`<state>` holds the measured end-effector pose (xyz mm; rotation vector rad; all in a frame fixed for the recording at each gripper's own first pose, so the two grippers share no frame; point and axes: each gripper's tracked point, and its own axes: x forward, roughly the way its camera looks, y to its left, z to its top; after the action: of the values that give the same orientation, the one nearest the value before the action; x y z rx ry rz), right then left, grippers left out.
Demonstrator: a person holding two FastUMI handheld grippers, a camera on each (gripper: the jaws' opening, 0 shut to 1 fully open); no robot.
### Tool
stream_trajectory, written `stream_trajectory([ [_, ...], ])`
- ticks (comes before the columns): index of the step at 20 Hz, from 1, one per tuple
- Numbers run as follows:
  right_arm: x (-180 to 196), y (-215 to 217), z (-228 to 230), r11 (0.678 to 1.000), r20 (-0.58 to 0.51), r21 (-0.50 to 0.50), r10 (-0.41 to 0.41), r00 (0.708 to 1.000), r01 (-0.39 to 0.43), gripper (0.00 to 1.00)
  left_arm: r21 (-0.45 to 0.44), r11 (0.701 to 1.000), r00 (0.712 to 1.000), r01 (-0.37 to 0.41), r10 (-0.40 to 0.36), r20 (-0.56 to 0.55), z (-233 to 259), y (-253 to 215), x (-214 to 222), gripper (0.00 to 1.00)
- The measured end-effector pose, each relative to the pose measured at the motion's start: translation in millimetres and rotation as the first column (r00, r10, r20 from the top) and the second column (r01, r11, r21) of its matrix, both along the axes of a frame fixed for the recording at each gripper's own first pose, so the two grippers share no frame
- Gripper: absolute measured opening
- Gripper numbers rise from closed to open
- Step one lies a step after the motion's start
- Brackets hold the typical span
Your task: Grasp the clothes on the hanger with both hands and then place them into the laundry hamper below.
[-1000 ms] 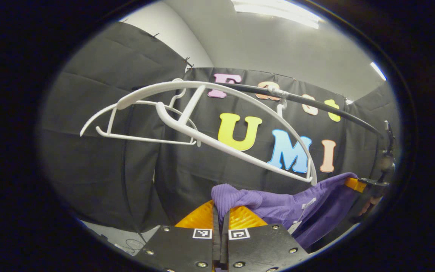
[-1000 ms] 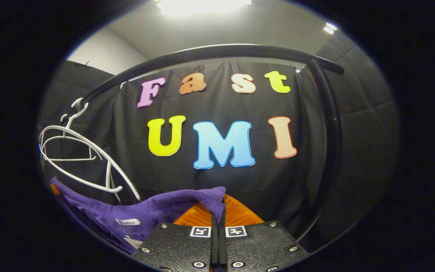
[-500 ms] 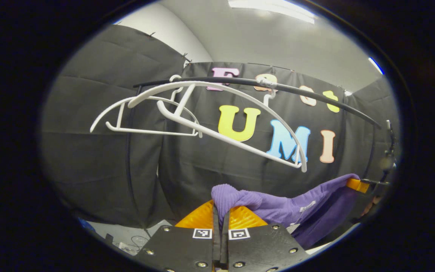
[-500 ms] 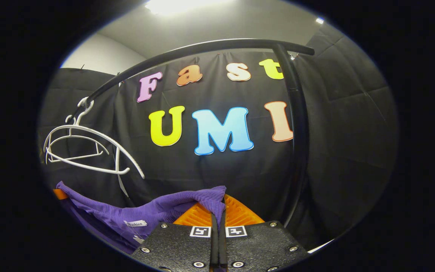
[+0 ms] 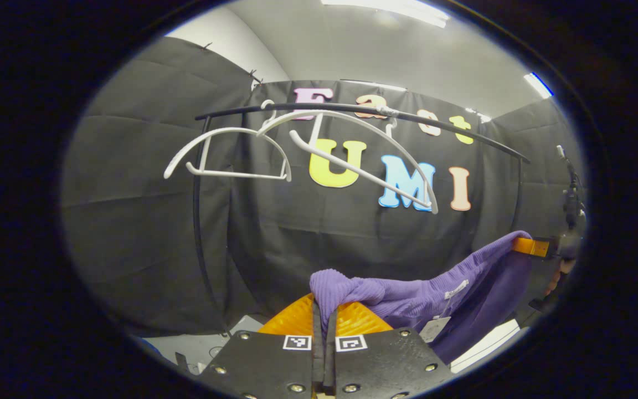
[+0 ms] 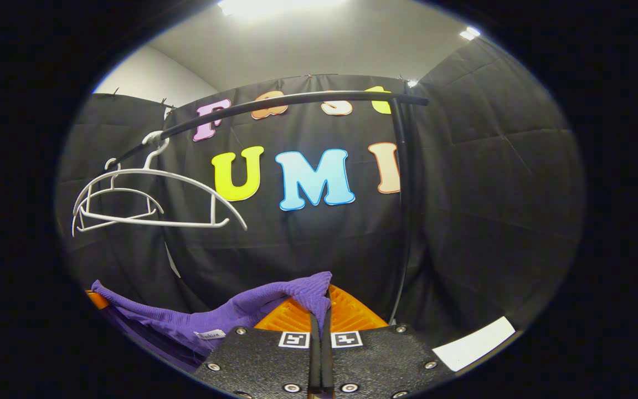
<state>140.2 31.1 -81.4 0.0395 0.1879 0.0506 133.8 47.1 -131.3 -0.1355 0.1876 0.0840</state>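
A purple ribbed garment (image 5: 407,296) hangs stretched between my two grippers, off the hangers. My left gripper (image 5: 323,310) is shut on one shoulder of it at the bottom of the left gripper view. Far right in that view, the other gripper (image 5: 540,248) pinches the opposite shoulder. In the right gripper view my right gripper (image 6: 319,307) is shut on the purple garment (image 6: 214,318), which runs left toward the other gripper (image 6: 96,299). Two bare white hangers (image 5: 308,149) hang on the black rail (image 5: 363,113), above the cloth.
The black rail (image 6: 286,105) bends down into an upright post (image 6: 402,210) right of centre in the right gripper view. White hangers (image 6: 147,199) hang at its left end. Pale floor (image 5: 208,346) shows low, with a white strip (image 6: 471,343) at lower right.
Both grippers have drawn back and down with the garment. The rail and hangers now look smaller and farther off, and floor shows at the bottom.
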Motion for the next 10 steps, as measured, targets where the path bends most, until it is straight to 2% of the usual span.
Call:
stream_trajectory([
  [5, -72, 22, -6, 0.998, -0.026, -0.016, -0.054, 0.998, 0.054, 0.00, -0.059, 0.996, 0.997, 0.068, -0.069, -0.030, -20, 30, -38, 0.01],
  [10, -118, 41, -57, 0.999, -0.144, -0.008, -0.050, 0.988, 0.049, 0.00, -0.072, 0.985, 0.981, 0.158, -0.165, -0.106, -51, 8, -52, 0.01],
])
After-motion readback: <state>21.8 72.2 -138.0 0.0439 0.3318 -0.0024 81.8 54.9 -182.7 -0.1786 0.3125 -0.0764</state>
